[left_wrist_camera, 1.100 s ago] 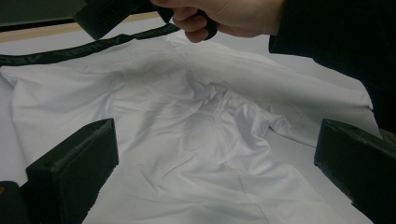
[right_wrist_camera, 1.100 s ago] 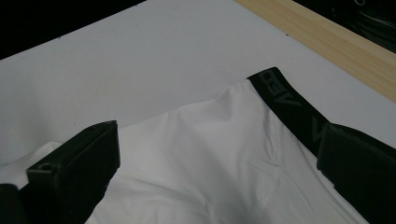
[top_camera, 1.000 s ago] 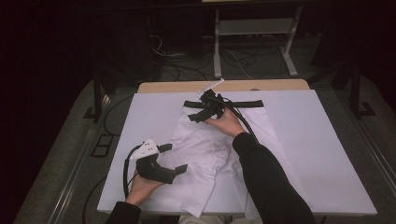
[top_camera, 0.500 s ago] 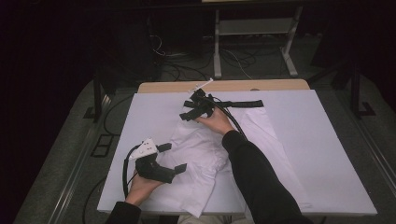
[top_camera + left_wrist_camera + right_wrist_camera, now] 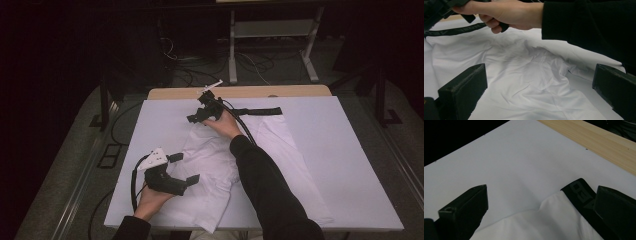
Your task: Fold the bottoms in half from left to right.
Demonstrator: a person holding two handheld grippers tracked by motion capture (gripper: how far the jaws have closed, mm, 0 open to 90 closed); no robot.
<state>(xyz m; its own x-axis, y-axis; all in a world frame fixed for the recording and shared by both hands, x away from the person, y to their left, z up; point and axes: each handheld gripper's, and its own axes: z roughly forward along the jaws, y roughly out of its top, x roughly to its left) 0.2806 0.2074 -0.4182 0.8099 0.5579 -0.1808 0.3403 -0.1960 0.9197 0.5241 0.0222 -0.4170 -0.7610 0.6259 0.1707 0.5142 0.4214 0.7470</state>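
White garment (image 5: 250,165) between wide-open left gripper (image 5: 184,167).

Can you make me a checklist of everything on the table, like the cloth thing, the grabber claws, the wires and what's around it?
Surface: white table cover over a wooden top, whose far edge shows.
Job's things: white garment lying rumpled, with a black waistband along its far edge.
Clutter: nothing seen.
Grippers: left gripper open, above the garment's near left part; right gripper open, at the waistband's left corner, nothing between its jaws.
Cables: one loops from the left gripper; one runs from the right gripper along the sleeve; more lie on the floor.
Surroundings: dark room, a metal stand beyond the table.
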